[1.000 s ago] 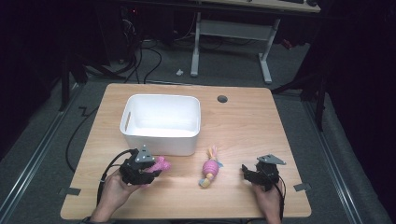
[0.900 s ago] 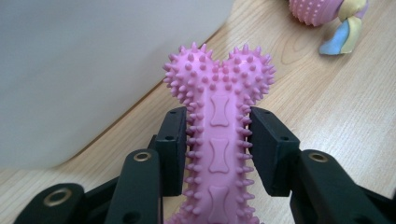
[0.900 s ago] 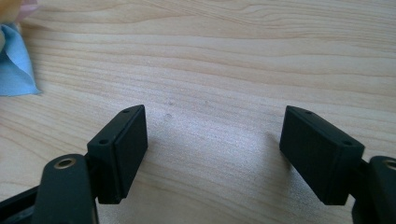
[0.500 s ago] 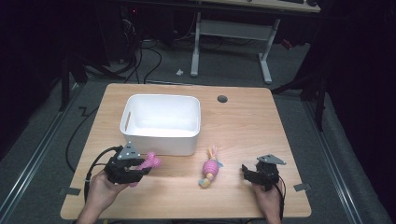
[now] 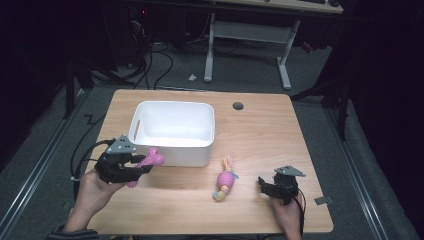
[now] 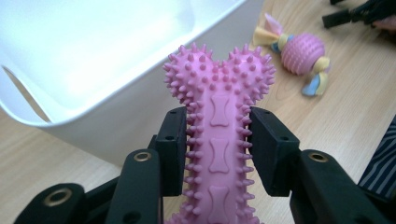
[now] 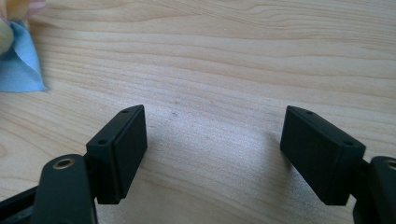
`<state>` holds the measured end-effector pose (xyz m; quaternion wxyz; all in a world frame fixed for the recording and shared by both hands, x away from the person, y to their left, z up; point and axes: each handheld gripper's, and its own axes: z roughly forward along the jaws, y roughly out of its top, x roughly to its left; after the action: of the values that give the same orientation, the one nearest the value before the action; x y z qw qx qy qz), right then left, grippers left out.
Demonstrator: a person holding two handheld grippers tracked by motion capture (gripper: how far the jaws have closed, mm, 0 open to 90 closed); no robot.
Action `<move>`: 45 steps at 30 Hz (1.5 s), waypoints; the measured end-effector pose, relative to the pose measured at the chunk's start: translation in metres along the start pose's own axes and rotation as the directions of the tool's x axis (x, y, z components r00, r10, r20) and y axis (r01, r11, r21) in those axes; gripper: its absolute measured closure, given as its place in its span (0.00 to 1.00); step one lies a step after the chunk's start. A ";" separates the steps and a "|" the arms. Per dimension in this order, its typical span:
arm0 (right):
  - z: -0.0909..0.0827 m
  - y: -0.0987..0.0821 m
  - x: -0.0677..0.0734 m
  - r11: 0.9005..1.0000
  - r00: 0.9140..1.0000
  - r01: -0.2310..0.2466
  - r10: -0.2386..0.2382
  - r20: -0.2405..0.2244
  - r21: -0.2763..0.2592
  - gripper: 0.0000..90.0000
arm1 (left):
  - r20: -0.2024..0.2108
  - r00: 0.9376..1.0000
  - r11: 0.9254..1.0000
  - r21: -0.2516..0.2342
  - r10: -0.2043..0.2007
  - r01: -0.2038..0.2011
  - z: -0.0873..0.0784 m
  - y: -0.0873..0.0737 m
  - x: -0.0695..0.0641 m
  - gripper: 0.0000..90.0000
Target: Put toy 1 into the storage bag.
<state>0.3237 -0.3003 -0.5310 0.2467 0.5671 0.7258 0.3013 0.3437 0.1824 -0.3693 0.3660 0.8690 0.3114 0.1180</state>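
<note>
We see the left gripper (image 5: 131, 167) at the lower left of the high view, clamped on a pink spiked bone toy (image 5: 149, 161). In the left gripper view the toy (image 6: 217, 135) runs up the middle of the frame between the two black jaws, both pads pressing on its shaft, and its knobbed end stands above the jaw tips. That end lies in front of the outer wall of the white bin (image 6: 93, 70), which takes up the upper left of that view. In the high view the toy sits just beside the lower left corner of the bin (image 5: 172, 131), over the table (image 5: 280, 135).

We see the right gripper (image 5: 270, 187) at the lower right of the high view, resting low on the table. In the right gripper view its jaws stand well apart with bare wood between them. A pink ball toy with yellow and blue cloth ends (image 5: 226, 179) lies on the table between the two grippers, near the right one; a blue cloth corner of it (image 7: 18, 65) shows at the upper left of the right gripper view.
</note>
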 end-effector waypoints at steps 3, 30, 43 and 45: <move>0.000 0.000 0.000 1.000 1.000 0.001 -0.001 0.000 0.002 0.26 | -0.003 1.000 1.000 -0.013 0.000 0.000 -0.006 0.008 0.003 0.65; 0.000 0.000 0.000 1.000 1.000 0.000 0.000 0.000 0.001 0.26 | -0.034 0.999 1.000 -0.028 -0.015 0.014 0.002 0.077 0.035 0.65; 0.000 0.000 0.000 1.000 1.000 0.000 0.000 0.000 0.001 0.26 | -0.064 0.998 1.000 -0.008 -0.016 0.015 0.029 0.093 0.043 0.65; 0.000 0.000 0.000 1.000 1.000 0.000 0.000 0.001 0.001 0.26 | -0.055 0.998 1.000 -0.012 -0.018 0.017 0.036 0.095 0.043 0.65</move>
<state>0.3236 -0.3001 -0.5309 0.2466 0.5673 0.7259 0.3007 0.4360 0.1381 -0.3280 0.3631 0.8607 0.3282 0.1403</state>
